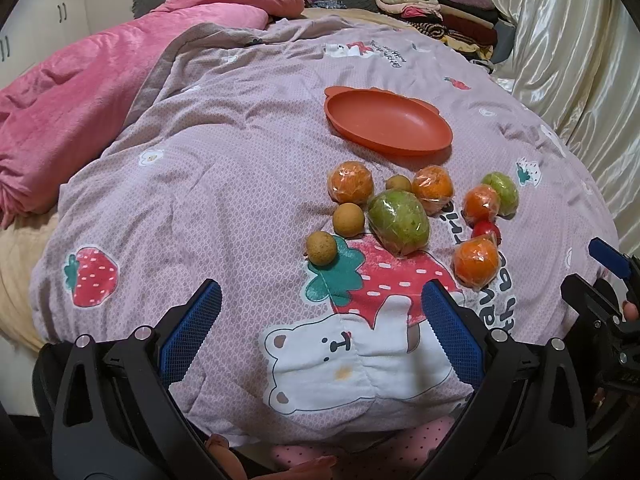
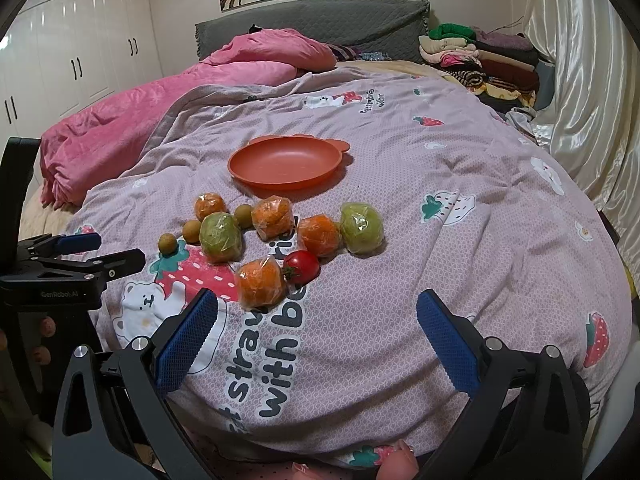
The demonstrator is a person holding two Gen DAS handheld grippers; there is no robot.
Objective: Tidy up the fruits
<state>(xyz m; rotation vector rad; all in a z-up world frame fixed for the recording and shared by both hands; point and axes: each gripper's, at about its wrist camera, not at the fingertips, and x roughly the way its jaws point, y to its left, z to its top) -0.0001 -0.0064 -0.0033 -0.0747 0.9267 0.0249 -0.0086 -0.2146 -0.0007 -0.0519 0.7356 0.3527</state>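
An empty orange plate lies on the lilac quilt. In front of it lies a cluster of fruit: several plastic-wrapped oranges, two wrapped green fruits, three small brown longans and a red tomato. My left gripper is open and empty, short of the fruit. My right gripper is open and empty, just short of the nearest orange. Each gripper shows at the edge of the other's view.
The quilt covers a bed. A pink blanket is bunched at the left. Folded clothes are stacked at the far right by a cream curtain. White wardrobes stand at the left.
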